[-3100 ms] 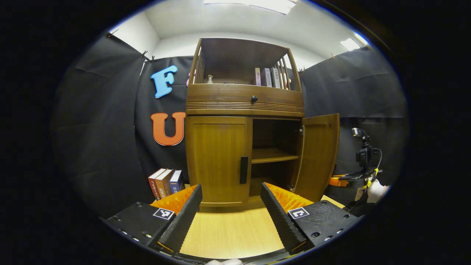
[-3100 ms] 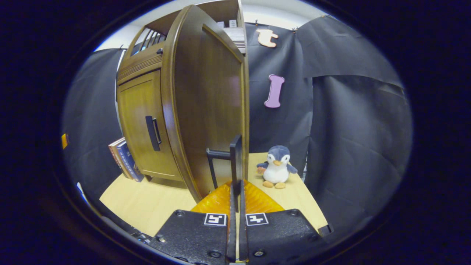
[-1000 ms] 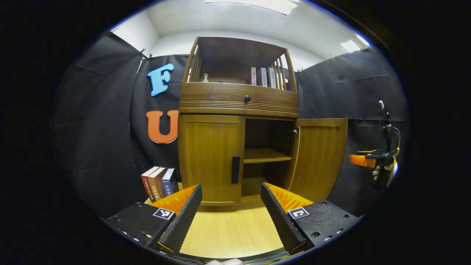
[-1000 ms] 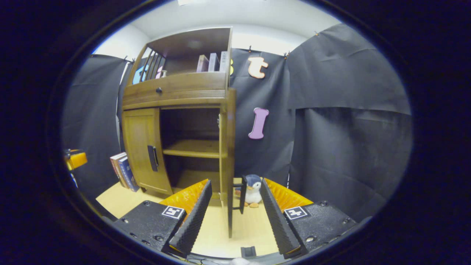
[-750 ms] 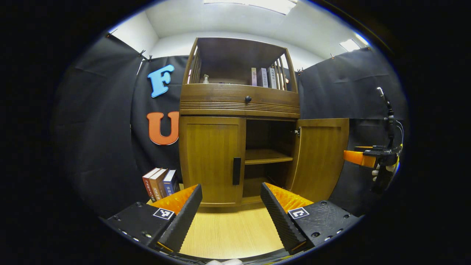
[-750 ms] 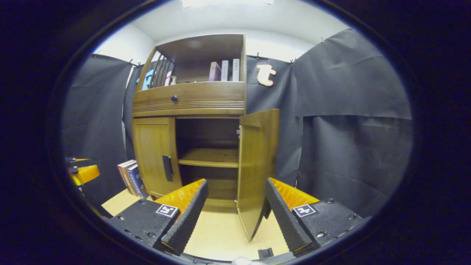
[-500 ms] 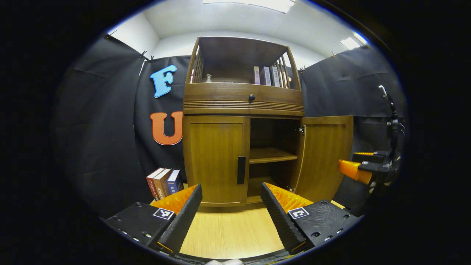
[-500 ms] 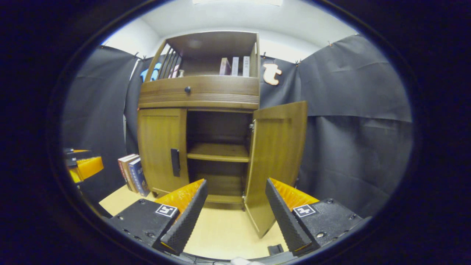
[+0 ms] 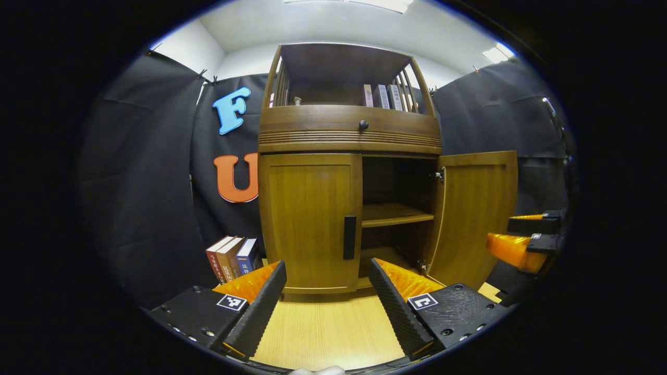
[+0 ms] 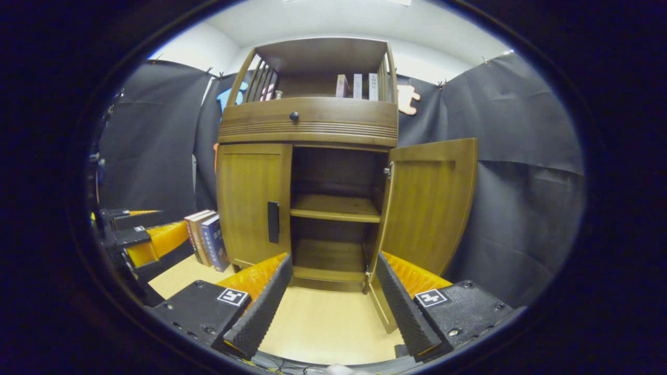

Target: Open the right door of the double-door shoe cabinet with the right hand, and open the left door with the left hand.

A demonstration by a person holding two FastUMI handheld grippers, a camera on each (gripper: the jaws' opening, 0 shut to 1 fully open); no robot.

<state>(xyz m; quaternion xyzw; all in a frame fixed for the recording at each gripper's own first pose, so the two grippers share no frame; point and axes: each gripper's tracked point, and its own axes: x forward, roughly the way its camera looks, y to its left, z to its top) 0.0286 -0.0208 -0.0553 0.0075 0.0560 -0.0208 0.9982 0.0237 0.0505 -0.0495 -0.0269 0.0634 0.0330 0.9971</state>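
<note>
Progress first: my right gripper (image 10: 331, 291) has let go of the right door (image 10: 430, 205) and backed off, its fingers now spread apart and holding nothing. That door stands swung wide, so half the job looks done. The left door (image 9: 310, 221) is still closed, its dark handle (image 9: 349, 237) at the door's right edge, beside the open compartment. My left gripper (image 9: 327, 297) hovers near, fingers apart, facing that handle. The books (image 9: 232, 258) stand just left of the shoe cabinet (image 9: 349, 130), close to where the left door will swing; bare floor lies in front.
</note>
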